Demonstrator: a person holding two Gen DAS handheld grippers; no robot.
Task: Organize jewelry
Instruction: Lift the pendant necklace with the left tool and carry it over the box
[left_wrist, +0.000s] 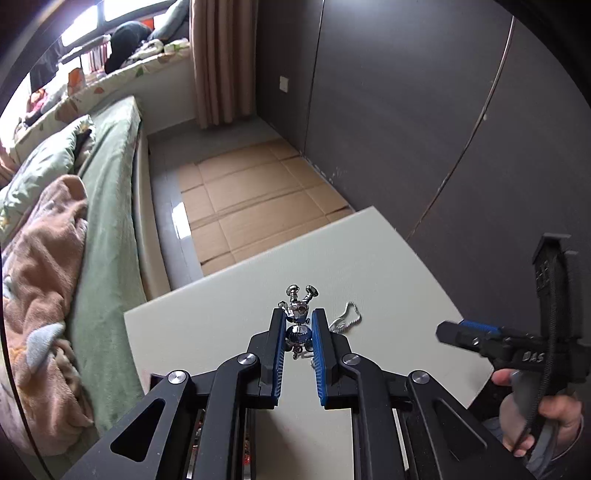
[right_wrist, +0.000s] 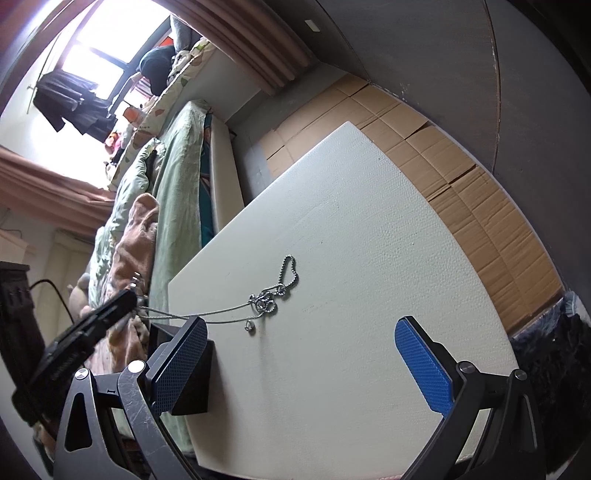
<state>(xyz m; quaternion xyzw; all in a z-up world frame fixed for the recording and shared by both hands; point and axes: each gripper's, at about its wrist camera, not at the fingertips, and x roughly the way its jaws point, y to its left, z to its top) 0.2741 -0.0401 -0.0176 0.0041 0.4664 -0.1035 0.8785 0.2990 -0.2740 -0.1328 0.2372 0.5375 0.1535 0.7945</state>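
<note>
My left gripper (left_wrist: 298, 319) is shut on a silver-and-blue robot-figure pendant (left_wrist: 298, 314), held above the white foam board (left_wrist: 207, 332). Its silver chain (left_wrist: 347, 315) trails to the right onto the board. In the right wrist view the chain (right_wrist: 275, 295) lies tangled mid-board, with a taut strand running left to the left gripper (right_wrist: 122, 306). My right gripper (right_wrist: 299, 343) is open and empty, hovering over the board's near part. It shows at the right edge of the left wrist view (left_wrist: 448, 330).
A black box (right_wrist: 192, 376) sits at the board's left edge by my right gripper's left finger. A bed with green and pink bedding (left_wrist: 74, 240) lies to the left. Cardboard (left_wrist: 258, 192) covers the floor beyond the board, by a dark wardrobe (left_wrist: 424, 110).
</note>
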